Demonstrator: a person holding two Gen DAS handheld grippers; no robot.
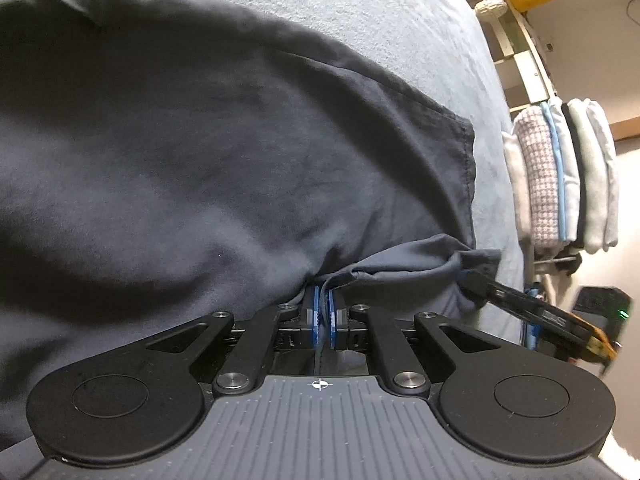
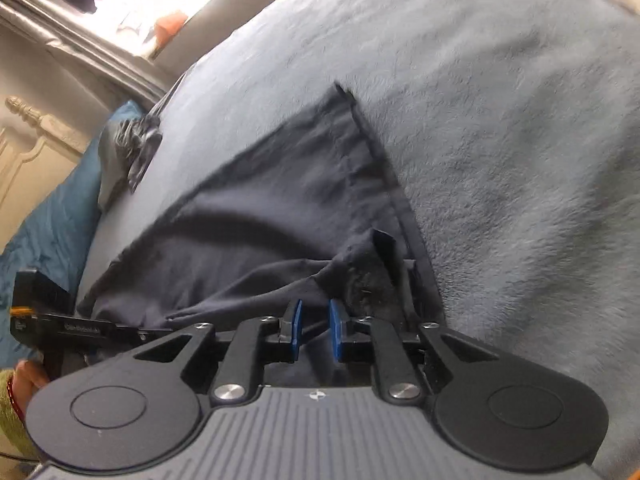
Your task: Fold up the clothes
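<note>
The dark navy garment (image 1: 224, 128) lies spread on a pale blue fleece blanket (image 1: 360, 12) covering the bed, ahead of both tools. The left hand-held gripper (image 1: 323, 312) has its blue pads pressed together, pinching a bunched fold of the garment's near edge. Just to its right, the right hand-held gripper (image 2: 316, 328) sits at the garment's hemmed corner with its blue pads spread apart, cloth lying between and under them, not clamped. Beyond the bed edge, to the right of the left hand-held gripper, stands a stack of folded clothes (image 1: 560, 176).
</note>
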